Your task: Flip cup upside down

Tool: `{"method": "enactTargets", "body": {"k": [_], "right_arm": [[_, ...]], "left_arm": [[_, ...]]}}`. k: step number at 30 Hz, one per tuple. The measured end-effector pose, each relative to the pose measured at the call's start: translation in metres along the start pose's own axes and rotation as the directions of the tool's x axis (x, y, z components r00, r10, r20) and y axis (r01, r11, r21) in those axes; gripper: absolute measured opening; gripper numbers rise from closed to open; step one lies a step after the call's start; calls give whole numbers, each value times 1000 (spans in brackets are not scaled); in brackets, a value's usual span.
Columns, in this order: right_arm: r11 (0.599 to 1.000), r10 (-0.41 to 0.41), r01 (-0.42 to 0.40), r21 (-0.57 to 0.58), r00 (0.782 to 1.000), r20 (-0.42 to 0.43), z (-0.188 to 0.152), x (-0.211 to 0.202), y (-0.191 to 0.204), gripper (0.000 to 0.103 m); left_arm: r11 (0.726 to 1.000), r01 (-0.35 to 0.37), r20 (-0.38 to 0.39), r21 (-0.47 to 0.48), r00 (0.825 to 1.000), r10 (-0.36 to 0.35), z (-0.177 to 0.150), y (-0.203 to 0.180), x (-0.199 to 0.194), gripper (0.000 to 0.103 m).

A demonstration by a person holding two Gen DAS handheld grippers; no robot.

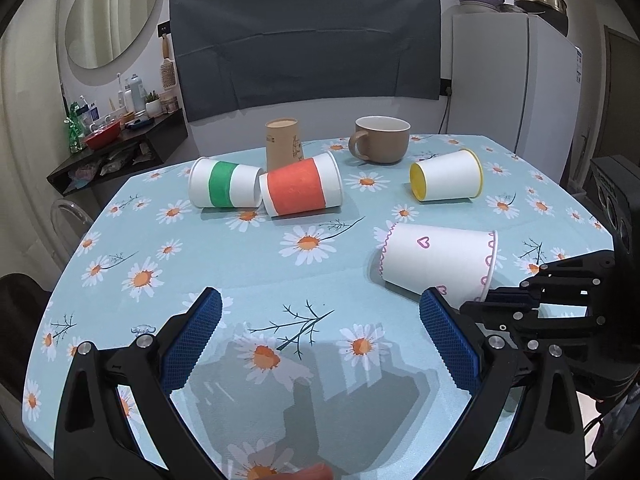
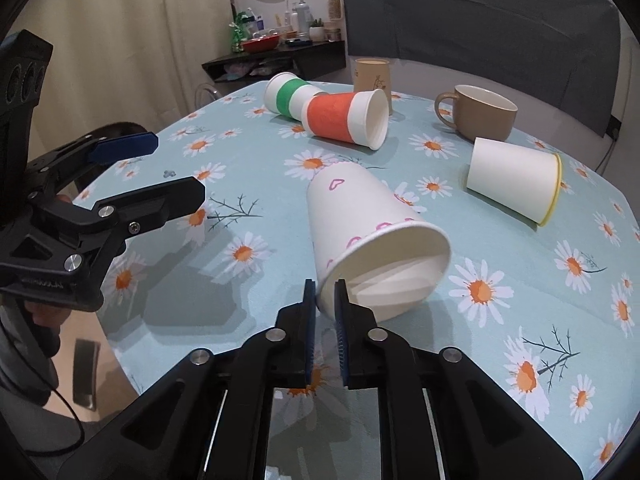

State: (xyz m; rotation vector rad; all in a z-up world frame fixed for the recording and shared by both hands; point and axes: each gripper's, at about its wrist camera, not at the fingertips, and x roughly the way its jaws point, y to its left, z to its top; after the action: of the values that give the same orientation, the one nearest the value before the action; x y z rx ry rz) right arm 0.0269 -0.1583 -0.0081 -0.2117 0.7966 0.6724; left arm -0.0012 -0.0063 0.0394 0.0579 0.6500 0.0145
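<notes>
We see the right tongs (image 2: 325,285) pinching the heart cup's (image 2: 360,220) rim (cup sideways, mouth toward us); left tongs (image 1: 320,312) wide open, holding nothing.

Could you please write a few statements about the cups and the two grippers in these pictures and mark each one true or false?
1. The right gripper pinches the rim of the heart-patterned cup. True.
2. The heart-patterned cup stands upright on the tablecloth. False: it lies on its side, mouth toward the right wrist camera.
3. The left gripper is open and holds nothing. True.
4. The orange-banded cup lies apart from the green-banded cup. False: the two lie on their sides, end to end, touching.
5. The brown mug lies tipped over. False: it stands upright, mouth up.
</notes>
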Motion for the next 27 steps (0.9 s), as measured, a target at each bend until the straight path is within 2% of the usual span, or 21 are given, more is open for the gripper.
{"method": "enactTargets", "body": {"k": [1, 3, 5, 7, 13, 19, 23, 27], "right_arm": [[1000, -12, 12, 1, 1000, 3, -2, -2, -3, 25], [999, -32, 32, 4, 999, 15, -6, -8, -9, 37], [999, -46, 46, 11, 999, 17, -10, -13, -16, 42], [998, -64, 64, 20, 998, 10, -14, -17, -24, 55], [994, -108, 108, 30, 994, 21, -25, -30, -46, 73], [990, -140, 140, -7, 990, 13, -25, -31, -65, 85], [983, -168, 168, -69, 986, -5, -21, -27, -82, 85], [965, -192, 181, -190, 981, -41, -10, -19, -102, 86]], "left_arm": [[1000, 3, 0, -2, 1000, -3, 1, -2, 1, 97], [1000, 19, -3, -13, 1000, -19, 3, -6, 4, 97], [999, 38, -14, -31, 999, -39, 6, -9, 8, 97], [997, 59, -27, -47, 998, -61, 10, -14, 13, 97], [996, 67, -52, -58, 996, -70, 21, -32, 28, 97], [990, 82, -106, -112, 990, -94, 28, -42, 42, 97], [984, 62, -137, -165, 987, -85, 30, -43, 49, 97], [975, 49, -174, -214, 981, -88, 32, -45, 52, 97]]}}
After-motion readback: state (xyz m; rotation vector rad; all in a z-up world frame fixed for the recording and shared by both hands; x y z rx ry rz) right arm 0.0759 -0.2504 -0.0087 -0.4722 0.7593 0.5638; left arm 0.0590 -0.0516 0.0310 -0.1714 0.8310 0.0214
